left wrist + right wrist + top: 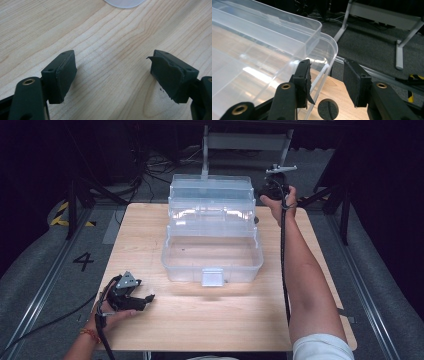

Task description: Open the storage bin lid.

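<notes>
A clear plastic tiered box stands open in the middle of the wooden table, its trays stepped back towards the far edge. My right gripper is held up at the box's back right corner. In the right gripper view my right gripper is open, and the box's curved rim runs between the jaws, close to the left pad. My left gripper rests low on the table's front left. It is open over bare wood with nothing between its pads.
A pale plastic edge shows at the top of the left gripper view. A round hole is cut in the tabletop beside the box. Metal frame legs and cables stand on the dark floor behind the table. A floor mark "4" lies to the left.
</notes>
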